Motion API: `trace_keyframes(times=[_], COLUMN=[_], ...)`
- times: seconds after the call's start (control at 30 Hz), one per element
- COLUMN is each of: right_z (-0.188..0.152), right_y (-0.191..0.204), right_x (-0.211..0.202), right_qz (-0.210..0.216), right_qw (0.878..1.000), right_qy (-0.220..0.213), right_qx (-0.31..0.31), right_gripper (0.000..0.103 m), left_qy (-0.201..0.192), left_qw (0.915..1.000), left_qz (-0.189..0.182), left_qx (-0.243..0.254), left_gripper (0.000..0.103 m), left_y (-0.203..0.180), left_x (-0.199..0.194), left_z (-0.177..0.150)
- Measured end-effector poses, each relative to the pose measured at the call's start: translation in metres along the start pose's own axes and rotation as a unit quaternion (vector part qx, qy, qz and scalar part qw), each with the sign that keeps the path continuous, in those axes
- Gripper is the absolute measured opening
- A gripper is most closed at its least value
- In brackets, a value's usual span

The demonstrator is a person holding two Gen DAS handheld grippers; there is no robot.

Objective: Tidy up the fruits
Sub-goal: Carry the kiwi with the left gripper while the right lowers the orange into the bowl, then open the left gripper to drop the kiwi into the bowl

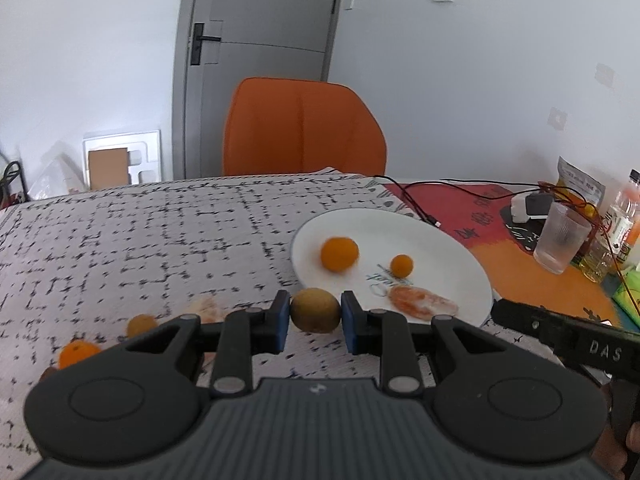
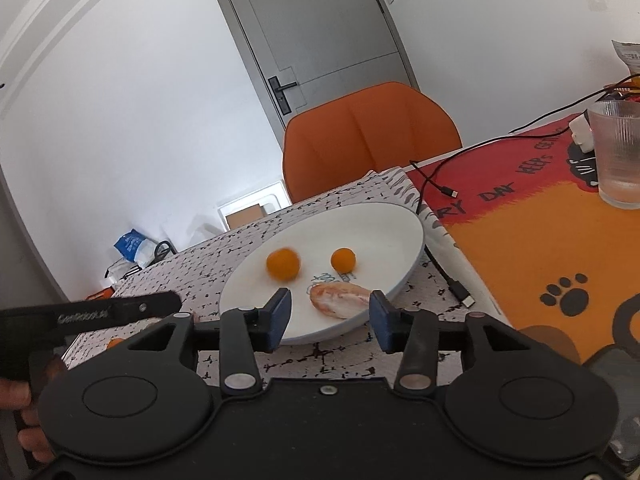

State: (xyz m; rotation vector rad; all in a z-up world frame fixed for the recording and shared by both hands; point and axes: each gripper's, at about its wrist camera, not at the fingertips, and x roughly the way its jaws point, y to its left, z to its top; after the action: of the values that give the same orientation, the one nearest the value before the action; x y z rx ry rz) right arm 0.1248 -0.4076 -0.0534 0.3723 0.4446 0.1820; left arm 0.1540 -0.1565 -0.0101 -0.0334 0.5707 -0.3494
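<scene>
The left gripper (image 1: 315, 317) holds a kiwi (image 1: 315, 310). The kiwi is brown-green, round like an egg, and a bit fuzzy. Both blue pads (image 1: 283, 321) press on its sides, so the grip is tight. It sits just beside the near rim of the white plate (image 1: 460, 264), over the white cloth with black marks (image 1: 160, 232).

On the plate lie three fruits. A big orange ball (image 1: 339, 254) looks smeared and soft at the edges. A small orange ball (image 1: 401, 266) sits to its right. A peeled slice of pink-orange fruit (image 1: 422, 301) lies near the front rim.

The right gripper (image 2: 331, 320) has its jaws apart, and nothing is between them. The blue pads (image 2: 280, 318) stand over the front of the plate, with the pink slice (image 2: 340, 299) showing in the gap but farther off, flat on the plate.

Left of the kiwi, more fruit lies on the cloth. A small orange (image 1: 78, 352) is partly behind the gripper body. A dull yellow-orange ball (image 1: 142, 324) and a pale pink piece (image 1: 208, 307) are blurry, so it is hard to say what they are.

An orange chair (image 1: 304, 128) stands behind the table. A ribbed glass (image 1: 562, 238) sits on a red and orange mat (image 1: 520, 276). Parts of a hand (image 2: 16, 396) show at the edges of the picture.
</scene>
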Motion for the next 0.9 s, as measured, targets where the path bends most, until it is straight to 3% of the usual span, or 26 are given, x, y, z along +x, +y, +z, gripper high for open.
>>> trace_keyframes(times=[0.27,0.4,0.57,0.63,0.73,0.9], right_z=[0.0,-0.001,-0.002,-0.002,-0.002,-0.002], right_y=[-0.008,-0.01,-0.01,-0.009,-0.007,0.002], right_x=[-0.004,-0.004,-0.002,-0.002,-0.001,0.002], right_qz=[0.002,0.002,0.003,0.002,0.001,0.005], right_qw=[1.0,1.0,1.0,1.0,1.0,1.0], right_qy=[-0.001,-0.001,0.003,0.004,0.004,0.007], right_qx=[0.007,0.007,0.006,0.006,0.005,-0.003], right_gripper=[0.046,0.051,0.055,0.056,0.059,0.064], left_qy=[-0.006,-0.008,-0.004,-0.004,-0.017,-0.027], left_qw=[0.9997,0.9995,0.9997,0.9997,0.9992,0.9982], left_qz=[-0.007,-0.007,0.007,0.014,0.031,0.051], left_qx=[0.021,0.028,0.025,0.02,0.019,0.012], left_gripper=[0.026,0.026,0.038,0.052,0.065,0.081], left_y=[-0.016,-0.021,-0.021,-0.016,-0.009,0.006], left_x=[0.015,0.022,0.024,0.023,0.016,0.004], left_z=[0.011,0.015,0.015,0.015,0.015,0.013])
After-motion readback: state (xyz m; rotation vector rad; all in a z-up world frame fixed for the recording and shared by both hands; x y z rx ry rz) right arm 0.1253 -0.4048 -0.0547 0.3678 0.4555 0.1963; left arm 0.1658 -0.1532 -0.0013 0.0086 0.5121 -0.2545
